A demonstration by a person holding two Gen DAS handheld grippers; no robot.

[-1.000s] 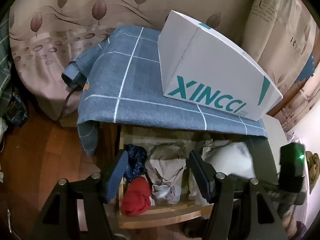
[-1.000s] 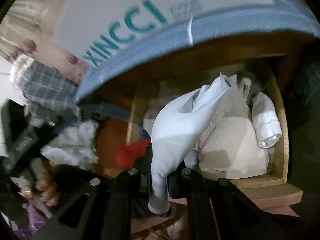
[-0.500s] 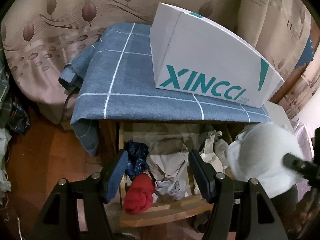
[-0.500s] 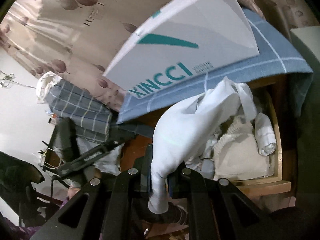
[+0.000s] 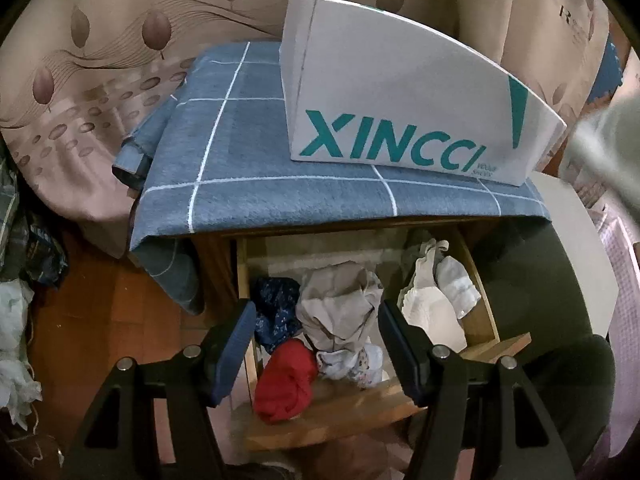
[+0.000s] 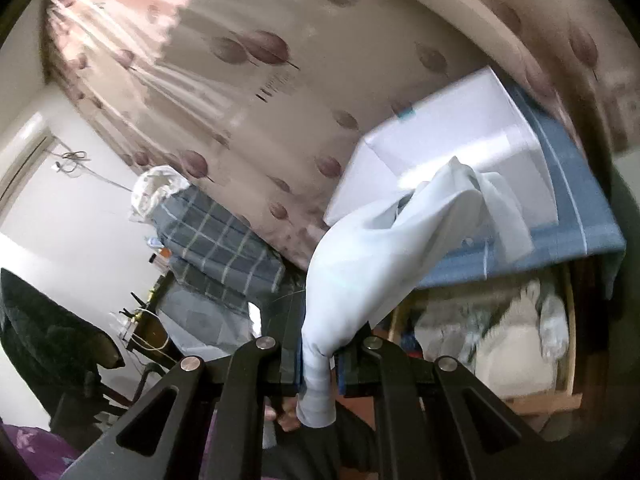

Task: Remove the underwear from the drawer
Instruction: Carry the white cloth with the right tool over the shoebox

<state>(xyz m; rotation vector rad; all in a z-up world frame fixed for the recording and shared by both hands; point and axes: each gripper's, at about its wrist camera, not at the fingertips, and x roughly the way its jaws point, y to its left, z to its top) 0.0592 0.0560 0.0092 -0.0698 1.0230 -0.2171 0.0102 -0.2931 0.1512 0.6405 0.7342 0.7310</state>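
My right gripper (image 6: pixel 318 354) is shut on white underwear (image 6: pixel 372 264) and holds it up in the air, above and left of the open wooden drawer (image 6: pixel 532 400). The garment also shows as a pale blur at the right edge of the left wrist view (image 5: pixel 604 152). My left gripper (image 5: pixel 316 340) is open and empty, hovering over the front of the drawer (image 5: pixel 352 416). The drawer holds a red piece (image 5: pixel 286 386), a beige piece (image 5: pixel 340 304), a dark blue patterned piece (image 5: pixel 276 312) and white pieces (image 5: pixel 436 304).
A white XINCCI box (image 5: pixel 400 108) stands on a blue checked cloth (image 5: pixel 248 164) that covers the cabinet top. A leaf-pattern curtain (image 5: pixel 120 60) hangs behind. Clothes and bags (image 5: pixel 16 280) lie on the floor at left. A checked bundle (image 6: pixel 216 248) sits further off.
My right gripper has lifted the white underwear up and out of the drawer, away to the right. My left gripper has backed off a little and stayed open.
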